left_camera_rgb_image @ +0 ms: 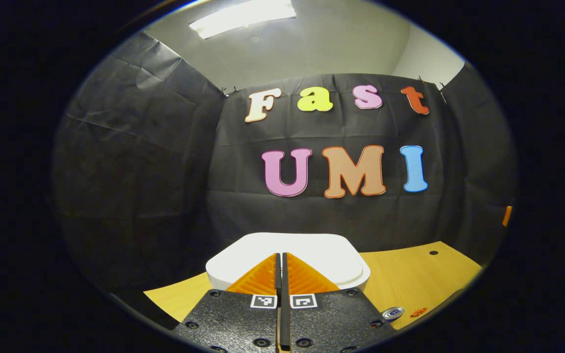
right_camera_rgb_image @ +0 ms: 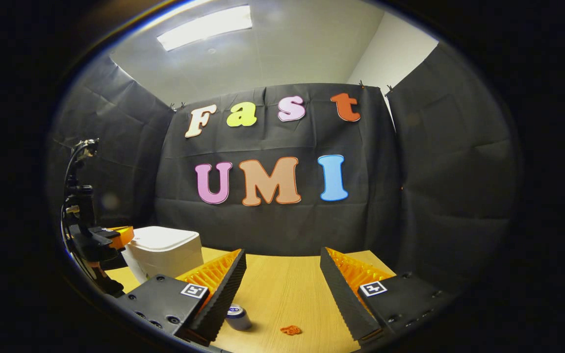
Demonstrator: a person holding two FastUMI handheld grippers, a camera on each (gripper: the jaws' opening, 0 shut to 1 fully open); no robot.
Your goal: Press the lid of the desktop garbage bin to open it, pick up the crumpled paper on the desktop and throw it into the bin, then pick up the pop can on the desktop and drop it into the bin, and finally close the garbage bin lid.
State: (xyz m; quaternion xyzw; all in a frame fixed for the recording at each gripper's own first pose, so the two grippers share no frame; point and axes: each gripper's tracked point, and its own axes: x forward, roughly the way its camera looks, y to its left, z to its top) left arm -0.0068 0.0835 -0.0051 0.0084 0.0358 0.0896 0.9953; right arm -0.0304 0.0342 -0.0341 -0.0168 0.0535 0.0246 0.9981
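Observation:
The white desktop bin (left_camera_rgb_image: 312, 255) stands with its lid down right in front of my left gripper (left_camera_rgb_image: 281, 262), whose fingers are shut together with nothing between them, tips over the lid's near edge. In the right gripper view the bin (right_camera_rgb_image: 165, 252) is at the left, with the left gripper (right_camera_rgb_image: 121, 236) at its far left side, just above the lid. My right gripper (right_camera_rgb_image: 282, 255) hangs open over the table. Below it lie the pop can (right_camera_rgb_image: 237, 316), standing upright, and the small orange crumpled paper (right_camera_rgb_image: 291, 330). The can (left_camera_rgb_image: 393, 313) and paper (left_camera_rgb_image: 418, 312) also lie low at right.
The wooden table (right_camera_rgb_image: 282, 289) runs back to the black cloth wall. A small dark hole (left_camera_rgb_image: 433, 253) marks the tabletop at the far right. A black stand with cables (right_camera_rgb_image: 79, 196) rises at the left edge behind the left gripper.

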